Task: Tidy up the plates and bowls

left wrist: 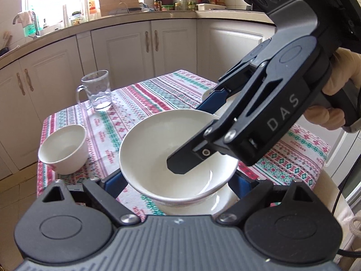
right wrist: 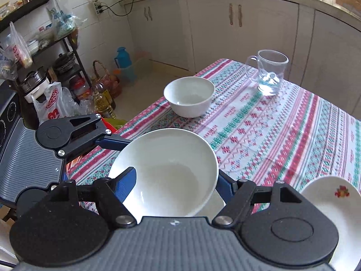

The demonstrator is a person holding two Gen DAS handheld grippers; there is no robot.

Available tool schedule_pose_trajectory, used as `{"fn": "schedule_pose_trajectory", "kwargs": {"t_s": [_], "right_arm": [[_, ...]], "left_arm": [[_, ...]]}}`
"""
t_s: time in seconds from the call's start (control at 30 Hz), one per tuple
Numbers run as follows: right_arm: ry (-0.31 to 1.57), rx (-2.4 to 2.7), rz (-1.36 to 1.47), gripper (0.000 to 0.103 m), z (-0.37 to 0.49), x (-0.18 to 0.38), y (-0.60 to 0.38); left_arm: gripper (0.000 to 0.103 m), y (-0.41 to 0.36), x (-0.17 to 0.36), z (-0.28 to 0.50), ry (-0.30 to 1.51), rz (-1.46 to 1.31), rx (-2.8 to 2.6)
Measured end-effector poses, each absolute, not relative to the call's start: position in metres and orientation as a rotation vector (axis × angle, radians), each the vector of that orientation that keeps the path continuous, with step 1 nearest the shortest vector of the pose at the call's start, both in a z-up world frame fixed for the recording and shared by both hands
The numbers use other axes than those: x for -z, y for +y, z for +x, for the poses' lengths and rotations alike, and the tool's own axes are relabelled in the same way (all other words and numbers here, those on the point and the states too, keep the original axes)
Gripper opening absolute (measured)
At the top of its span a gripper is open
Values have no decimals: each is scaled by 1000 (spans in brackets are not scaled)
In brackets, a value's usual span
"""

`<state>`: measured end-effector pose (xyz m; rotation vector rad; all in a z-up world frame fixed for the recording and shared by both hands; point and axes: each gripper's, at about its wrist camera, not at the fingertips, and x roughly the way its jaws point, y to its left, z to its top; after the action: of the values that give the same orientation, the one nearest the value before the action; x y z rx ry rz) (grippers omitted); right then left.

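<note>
A wide white bowl point(left wrist: 158, 142) point(right wrist: 171, 164) hangs over the near edge of the table. My left gripper point(left wrist: 178, 180) has a blue finger point(left wrist: 114, 180) against each side of the bowl's lower wall; the rim hides the tips. My right gripper point(right wrist: 176, 185) reaches in from the right and is shut on the bowl's wall, with one finger point(left wrist: 180, 162) inside and the other behind the rim. A white plate point(left wrist: 222, 203) shows just under the bowl. A small deep white bowl point(left wrist: 64, 151) point(right wrist: 189, 97) stands at the table's left edge.
A glass mug point(left wrist: 97, 92) point(right wrist: 268, 74) holding a little water stands at the far corner of the striped tablecloth point(right wrist: 270, 135). A white plate with a flower print point(right wrist: 334, 203) lies by my right gripper. Kitchen cabinets and a cluttered rack point(right wrist: 45, 67) ring the table.
</note>
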<state>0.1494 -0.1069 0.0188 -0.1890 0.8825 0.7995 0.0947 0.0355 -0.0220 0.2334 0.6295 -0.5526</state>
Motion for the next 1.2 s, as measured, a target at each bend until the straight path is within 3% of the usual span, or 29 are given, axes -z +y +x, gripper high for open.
{"fn": "schedule_pose_trajectory", "kwargs": {"t_s": [1.2], "right_arm": [[926,-783,-141,80,150,14,-124]], "left_arm": [[96,26,40,109,718,215,582]]}}
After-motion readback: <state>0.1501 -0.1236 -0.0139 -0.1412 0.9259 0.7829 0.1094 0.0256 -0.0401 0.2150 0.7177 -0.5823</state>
